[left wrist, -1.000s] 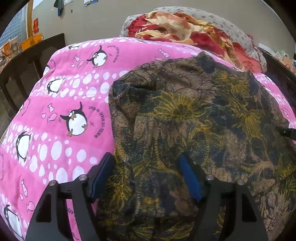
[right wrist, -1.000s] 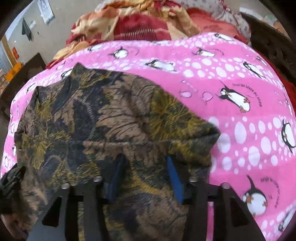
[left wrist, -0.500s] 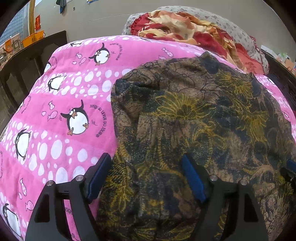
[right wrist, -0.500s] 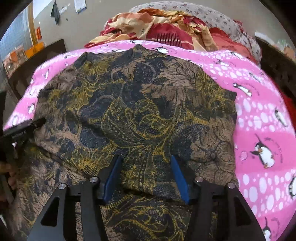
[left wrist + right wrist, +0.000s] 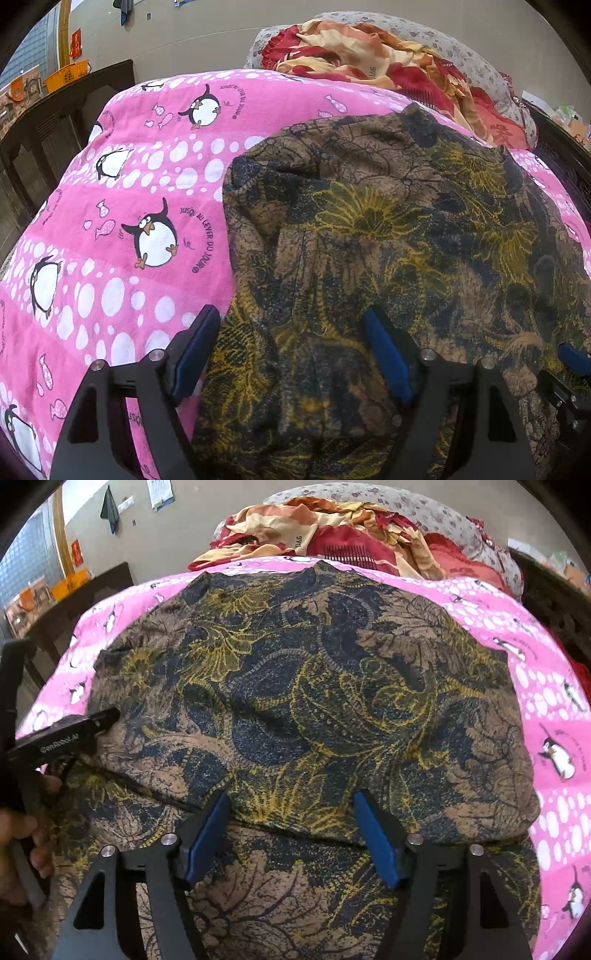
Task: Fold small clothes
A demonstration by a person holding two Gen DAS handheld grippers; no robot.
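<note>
On pink blanket (image 5: 110, 221) — brown-gold patterned garment (image 5: 314, 701), folded over | both grippers' jaws apart, empty

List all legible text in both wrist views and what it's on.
"JUSQU'AU LEVER DU JOUR": curved beside the penguin on the pink blanket.
"GenRobot.AI": on the left gripper's finger in the right wrist view; small, read with some doubt.
Red quilt: one printed character, not legible.
Wall papers and red sign: too small to read.
</note>
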